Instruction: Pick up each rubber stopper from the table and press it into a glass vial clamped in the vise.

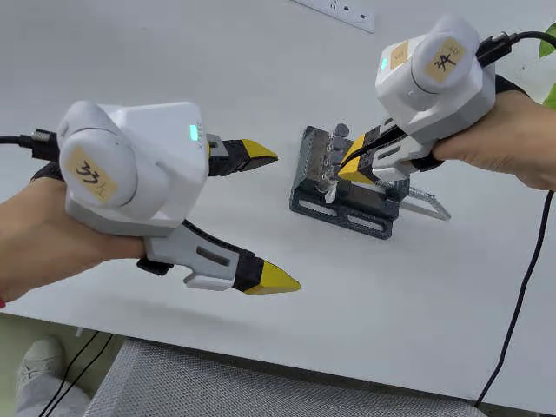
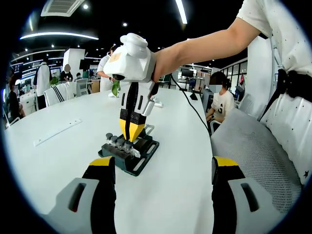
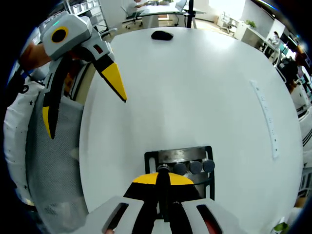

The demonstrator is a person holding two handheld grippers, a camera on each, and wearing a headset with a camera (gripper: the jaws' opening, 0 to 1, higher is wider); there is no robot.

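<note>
The vise [image 1: 343,213] on the white tabletop [image 1: 174,52] clamps a row of glass vials [image 1: 333,161], three of them capped with grey rubber stoppers [image 3: 195,166]. The right gripper [image 1: 347,167] points down at the row's end vial, its jaws drawn together, possibly pinching a stopper. The left gripper [image 1: 280,219] hovers well apart, jaws spread wide and holding nothing.

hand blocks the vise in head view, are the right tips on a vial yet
observer: right gripper view shows the right gripper with jaws shut, tips at the end stopper in the vise.
operator: other vials capped
observer: three more stoppers stand in a row beside it.
operator: is it tilted
observer: left gripper view shows it pointing steeply down onto the row's end.
</note>
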